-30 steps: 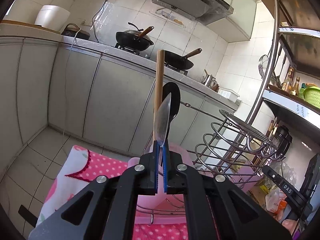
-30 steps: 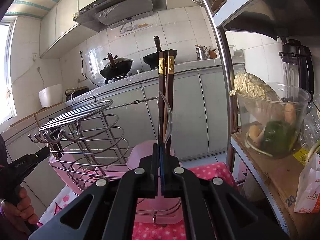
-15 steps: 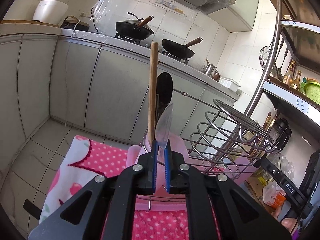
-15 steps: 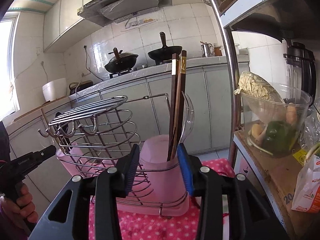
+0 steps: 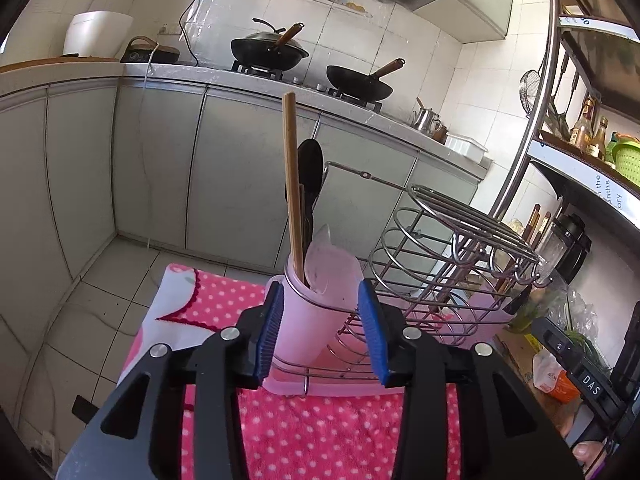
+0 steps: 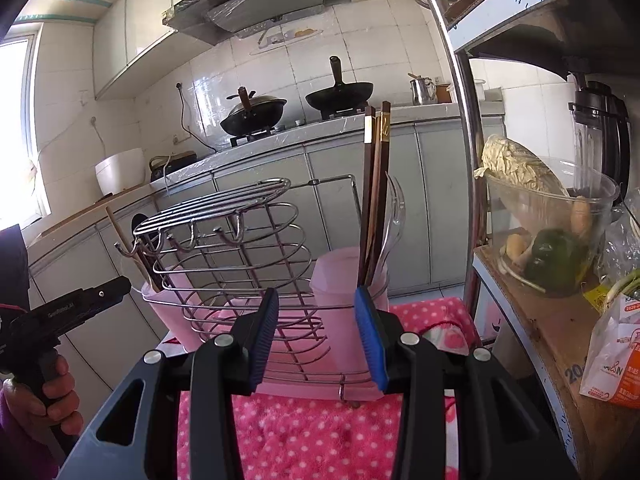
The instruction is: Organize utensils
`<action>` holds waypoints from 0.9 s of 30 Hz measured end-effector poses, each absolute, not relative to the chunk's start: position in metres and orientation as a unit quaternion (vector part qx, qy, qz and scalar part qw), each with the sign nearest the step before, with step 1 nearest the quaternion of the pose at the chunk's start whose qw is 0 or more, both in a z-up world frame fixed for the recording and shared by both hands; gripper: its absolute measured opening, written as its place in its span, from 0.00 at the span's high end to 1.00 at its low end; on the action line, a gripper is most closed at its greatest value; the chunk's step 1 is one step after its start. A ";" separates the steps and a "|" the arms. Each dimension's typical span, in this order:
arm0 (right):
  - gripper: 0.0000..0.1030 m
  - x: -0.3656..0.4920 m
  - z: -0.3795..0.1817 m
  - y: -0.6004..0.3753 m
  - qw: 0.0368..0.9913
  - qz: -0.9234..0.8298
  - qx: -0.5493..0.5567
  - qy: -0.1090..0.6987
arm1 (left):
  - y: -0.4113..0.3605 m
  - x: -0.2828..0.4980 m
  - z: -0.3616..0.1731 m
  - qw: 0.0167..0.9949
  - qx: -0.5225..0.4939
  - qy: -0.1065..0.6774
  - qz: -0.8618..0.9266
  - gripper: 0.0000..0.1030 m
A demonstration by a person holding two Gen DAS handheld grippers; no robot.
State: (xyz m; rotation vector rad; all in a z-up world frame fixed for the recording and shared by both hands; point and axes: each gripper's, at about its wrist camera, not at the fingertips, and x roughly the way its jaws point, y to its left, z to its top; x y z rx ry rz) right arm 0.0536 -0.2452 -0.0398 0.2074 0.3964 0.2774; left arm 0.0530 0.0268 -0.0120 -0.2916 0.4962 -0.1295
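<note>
Utensils sit upright in two pink cups held by a wire rack [image 6: 224, 240] on a pink dotted towel [image 6: 304, 432].

Left cup [image 5: 304, 320], at the rack's left end: pale wood chopsticks [image 5: 291, 184], a black spoon [image 5: 310, 176] and a clear plastic spoon [image 5: 326, 260]. Right cup [image 6: 340, 312], at the rack's right end: dark chopsticks [image 6: 374, 184] with gold bands, plus a clear fork [image 6: 394, 216].

Handling, as a judgement: all light. Chopsticks are stiff, thin and smooth, and would likely pivot if pinched near the tip, so grip mid-shaft just above the cup rim. The clear plastic pieces look slick and a bit flexible; take the handle flat-on, not the bowl or tines. The cups look light too and may tip if a utensil drags on the rim, so lift straight up.

Left claw [image 5: 320, 332]: jaws opening, roughly half wide, nothing pressed; the left cup shows between the pads. Right claw [image 6: 316, 336]: half open, holding nothing, the rack and right cup just ahead.

A hand [image 6: 44, 396] grips the left tool's handle, seen from the right wrist.
</note>
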 end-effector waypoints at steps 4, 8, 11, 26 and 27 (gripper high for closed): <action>0.62 0.044 -0.041 -0.244 0.963 0.143 0.109 0.203 | 0.021 0.046 -0.010 0.955 -0.132 0.259 -0.060 0.59; 0.62 0.036 -0.043 -0.243 0.960 0.145 0.112 0.213 | 0.013 0.038 -0.009 0.954 -0.111 0.273 -0.052 0.57; 0.62 0.032 -0.045 -0.242 0.956 0.148 0.117 0.224 | 0.008 0.032 -0.010 0.952 -0.099 0.287 -0.050 0.56; 0.61 0.004 -0.055 -0.215 0.943 0.160 0.091 0.277 | -0.017 -0.005 -0.012 0.948 -0.065 0.307 -0.059 0.55; 0.61 0.001 -0.054 -0.214 0.943 0.161 0.088 0.277 | -0.018 -0.007 -0.012 0.947 -0.064 0.308 -0.060 0.55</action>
